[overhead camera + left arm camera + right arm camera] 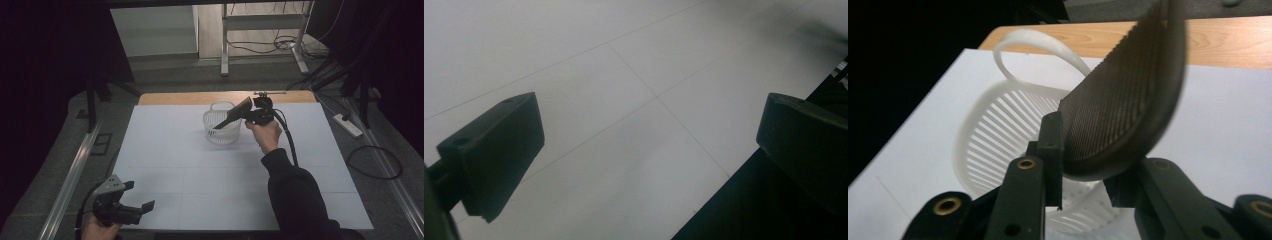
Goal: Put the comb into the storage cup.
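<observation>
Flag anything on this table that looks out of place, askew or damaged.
Nothing looks damaged or spilled. The white basket stands upright on the white table cover. The right gripper clamps a dark comb tilted over the basket. The left gripper hangs open at the near edge.

Comb (1128, 105) top cropped, blurred

Basket (222, 127) on table (165, 165), comb (235, 114) slanting over basket.
</observation>
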`<state>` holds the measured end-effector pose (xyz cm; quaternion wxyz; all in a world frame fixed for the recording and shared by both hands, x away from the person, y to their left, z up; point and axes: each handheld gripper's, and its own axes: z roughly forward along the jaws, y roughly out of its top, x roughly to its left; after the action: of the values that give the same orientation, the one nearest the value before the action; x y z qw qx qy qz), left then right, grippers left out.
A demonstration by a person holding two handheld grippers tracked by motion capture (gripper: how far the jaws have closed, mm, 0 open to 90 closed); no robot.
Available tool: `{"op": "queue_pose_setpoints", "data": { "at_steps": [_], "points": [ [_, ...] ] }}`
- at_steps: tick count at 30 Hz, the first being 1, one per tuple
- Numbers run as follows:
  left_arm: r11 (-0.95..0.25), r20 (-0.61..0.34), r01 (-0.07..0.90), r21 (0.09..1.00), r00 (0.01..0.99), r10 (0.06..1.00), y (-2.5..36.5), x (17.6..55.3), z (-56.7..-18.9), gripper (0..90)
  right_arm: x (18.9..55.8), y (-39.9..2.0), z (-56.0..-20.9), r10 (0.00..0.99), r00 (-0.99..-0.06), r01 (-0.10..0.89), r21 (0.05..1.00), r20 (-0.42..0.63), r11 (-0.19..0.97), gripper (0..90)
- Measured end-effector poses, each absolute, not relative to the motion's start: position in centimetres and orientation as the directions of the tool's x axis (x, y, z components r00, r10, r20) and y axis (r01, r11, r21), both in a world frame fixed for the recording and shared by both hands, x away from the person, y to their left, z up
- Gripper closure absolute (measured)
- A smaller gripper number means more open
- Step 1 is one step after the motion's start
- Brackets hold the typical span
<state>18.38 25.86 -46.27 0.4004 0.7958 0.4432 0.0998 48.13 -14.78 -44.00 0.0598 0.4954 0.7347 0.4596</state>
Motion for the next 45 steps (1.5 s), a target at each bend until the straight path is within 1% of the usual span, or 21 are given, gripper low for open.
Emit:
{"op": "queue_pose_setpoints", "data": {
  "at_steps": [13,17,21,25,33,39,43,45],
  "points": [
    [-0.287,-0.197,0.626,0.725,0.588,0.784,25.86,18.38,-46.27,0.0,47.94,-14.44,-44.11,0.827,-0.506,0.639,0.751,0.246,0.167,63.5],
    [-0.287,-0.198,0.627,0.724,0.588,0.784,25.86,18.39,-46.27,0.0,47.98,-14.53,-44.25,0.832,-0.503,0.64,0.748,0.234,0.176,60.4],
    [-0.287,-0.198,0.627,0.724,0.588,0.785,25.87,18.39,-46.27,0.0,47.93,-14.4,-44.48,0.842,-0.503,0.633,0.746,0.194,0.207,56.7],
    [-0.287,-0.198,0.627,0.724,0.587,0.785,25.87,18.39,-46.27,0.0,47.94,-14.41,-44.65,0.844,-0.501,0.636,0.742,0.191,0.21,52.9],
    [-0.287,-0.198,0.628,0.724,0.587,0.785,25.86,18.4,-46.28,0.0,47.79,-14.22,-44.68,0.842,-0.522,0.621,0.738,0.138,0.264,40.1],
    [-0.285,-0.199,0.628,0.724,0.586,0.786,25.84,18.4,-46.28,0.0,47.71,-14.34,-44.47,0.842,-0.521,0.632,0.726,0.139,0.271,34.8],
    [-0.285,-0.199,0.628,0.724,0.586,0.786,25.83,18.41,-46.28,0.0,47.66,-14.43,-44.41,0.843,-0.523,0.637,0.716,0.128,0.286,25.7],
    [-0.285,-0.199,0.629,0.724,0.585,0.786,25.83,18.41,-46.28,0.0,47.6,-14.47,-44.32,0.841,-0.528,0.634,0.714,0.118,0.298,22.8]
  ]
}}
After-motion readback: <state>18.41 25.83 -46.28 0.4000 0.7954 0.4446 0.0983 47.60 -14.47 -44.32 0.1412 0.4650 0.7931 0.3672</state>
